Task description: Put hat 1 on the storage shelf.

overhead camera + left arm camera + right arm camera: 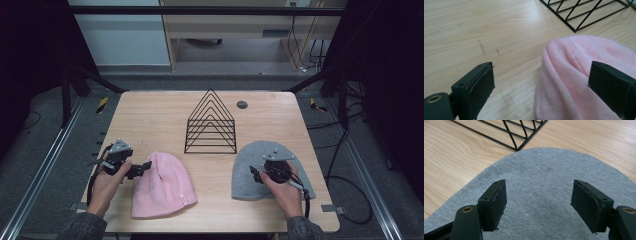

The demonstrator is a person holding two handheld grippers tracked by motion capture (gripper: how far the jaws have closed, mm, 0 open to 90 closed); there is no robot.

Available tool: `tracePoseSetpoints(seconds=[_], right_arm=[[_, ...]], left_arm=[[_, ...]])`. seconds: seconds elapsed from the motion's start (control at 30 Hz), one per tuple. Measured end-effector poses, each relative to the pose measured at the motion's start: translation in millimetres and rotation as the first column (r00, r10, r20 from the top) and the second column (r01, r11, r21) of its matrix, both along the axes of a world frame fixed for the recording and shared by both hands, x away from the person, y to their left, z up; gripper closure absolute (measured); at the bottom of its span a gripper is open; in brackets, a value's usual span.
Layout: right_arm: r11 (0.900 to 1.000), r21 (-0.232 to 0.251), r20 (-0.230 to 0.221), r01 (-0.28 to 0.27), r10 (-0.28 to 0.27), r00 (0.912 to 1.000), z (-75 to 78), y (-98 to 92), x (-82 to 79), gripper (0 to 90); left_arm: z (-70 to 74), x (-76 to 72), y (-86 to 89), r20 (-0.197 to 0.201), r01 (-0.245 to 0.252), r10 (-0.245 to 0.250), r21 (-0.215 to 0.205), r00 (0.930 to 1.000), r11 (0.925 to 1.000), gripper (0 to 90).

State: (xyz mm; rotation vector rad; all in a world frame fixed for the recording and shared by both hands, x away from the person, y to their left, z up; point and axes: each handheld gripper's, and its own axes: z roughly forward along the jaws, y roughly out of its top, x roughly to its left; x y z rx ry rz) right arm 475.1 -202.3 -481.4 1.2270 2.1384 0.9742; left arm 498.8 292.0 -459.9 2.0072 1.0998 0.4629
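The left gripper is hanging wide open at the pink hat's left edge. The right gripper is hovering open above the grey hat. Both hats are lying flat on the table, near the black wire rack.

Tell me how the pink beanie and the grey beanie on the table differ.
The pink beanie lies at the table's left, beside the left gripper; the grey beanie lies at the right, under the right gripper. The pink one is a ribbed knit with a small tag at its hem; the grey one looks smooth and plain. The pink one's crown is puckered, the grey one's evenly rounded. Both lie flat, crowns toward the black wire rack.
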Motion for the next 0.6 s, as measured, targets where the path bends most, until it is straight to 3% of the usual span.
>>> tracePoseSetpoints(seconds=[0.07,0.23,0.33,0.47,0.6], right_arm=[[1.000,0.006,0.002,0.008,-0.008,1.0000,0.2,-1.2,0.1,28.3],[0.999,0.016,0.008,0.030,-0.030,0.9995,1.5,-6.0,-1.9,28.5],[0.998,0.035,-0.002,0.049,-0.049,0.9988,1.8,-8.1,-2.2,28.4],[0.997,0.026,-0.015,0.068,-0.067,0.9976,0.9,-7.6,-0.8,28.4],[0.997,0.028,-0.027,0.071,-0.070,0.9972,0.4,-7.6,-1.1,28.0]], left_arm=[[1.1,-0.3,-0.5,0.025,0.002,-0.002,-0.011,0.9997,0.9999,6.0],[3.7,-1.5,-4.7,0.038,0.045,-0.043,-0.056,0.9983,0.9974,6.2],[6.0,0.2,-10.0,0.022,0.076,-0.074,-0.064,0.9970,0.9951,8.7],[3.5,14.3,-17.8,-0.001,0.114,-0.114,-0.010,0.9935,0.9934,12.8],[2.4,22.4,-16.1,-0.013,0.103,-0.104,-0.044,0.9945,0.9937,17.0]])
